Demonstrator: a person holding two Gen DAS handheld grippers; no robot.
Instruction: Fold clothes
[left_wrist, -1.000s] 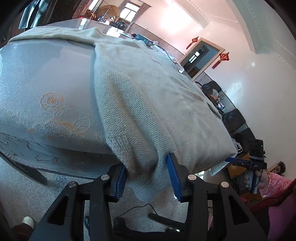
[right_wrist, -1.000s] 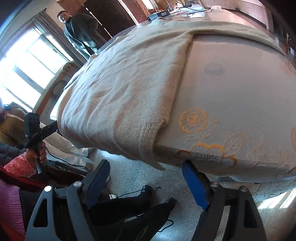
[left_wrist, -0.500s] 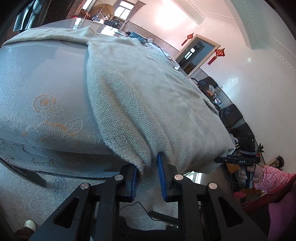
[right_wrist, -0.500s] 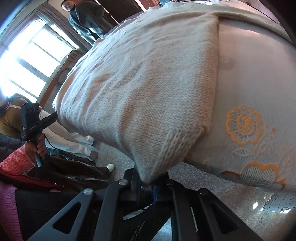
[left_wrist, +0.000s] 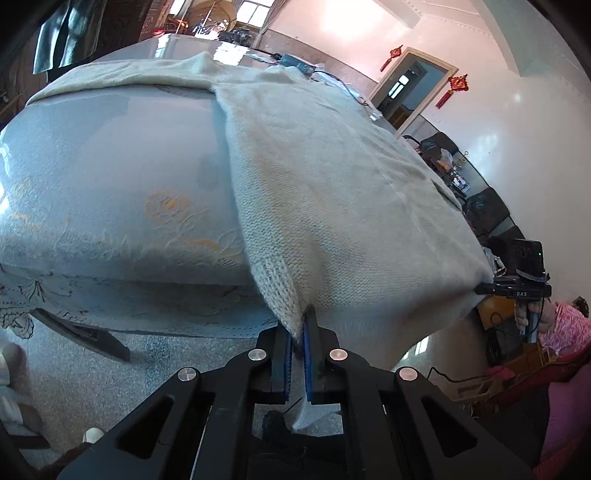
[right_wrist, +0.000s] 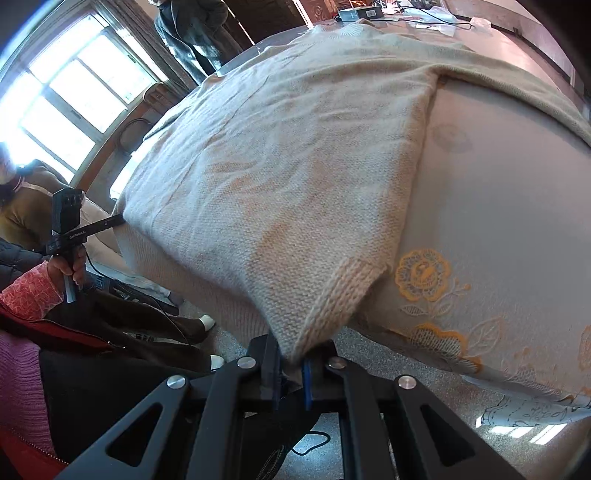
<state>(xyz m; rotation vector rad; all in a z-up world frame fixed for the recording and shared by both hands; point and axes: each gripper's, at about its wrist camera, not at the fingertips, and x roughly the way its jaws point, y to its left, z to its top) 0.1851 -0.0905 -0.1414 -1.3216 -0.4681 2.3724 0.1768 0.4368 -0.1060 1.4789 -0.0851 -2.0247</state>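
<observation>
- The sweater (left_wrist: 332, 192) lies spread flat on the table (left_wrist: 110, 177), its body running lengthwise away from the person, from the hem at the near edge toward the collar at roughly 12 o'clock in both wrist views.
- The left gripper (left_wrist: 298, 341) has its blue-padded jaws pressed nearly together on the hem's left corner, the ribbed edge pulled into a point that enters the jaws from 12 o'clock.
- The right gripper (right_wrist: 291, 369) is likewise clamped on the hem's right corner, the knit rising from the jaws toward 12 o'clock.
- Each arm holds its own corner, so neither is nearer than the other; the hem stretches between the two grippers along the table's near edge, crosswise to the sweater's long axis.
- In the left view the other gripper appears at 3 o'clock, at the far end of the hem; in the right view it appears at 9 o'clock.
- One sleeve (right_wrist: 517, 70) reaches out across the table toward 1 o'clock in the right view.
- Judged from this hold, a fold carrying the hem would travel along the long axis toward the collar.
</observation>
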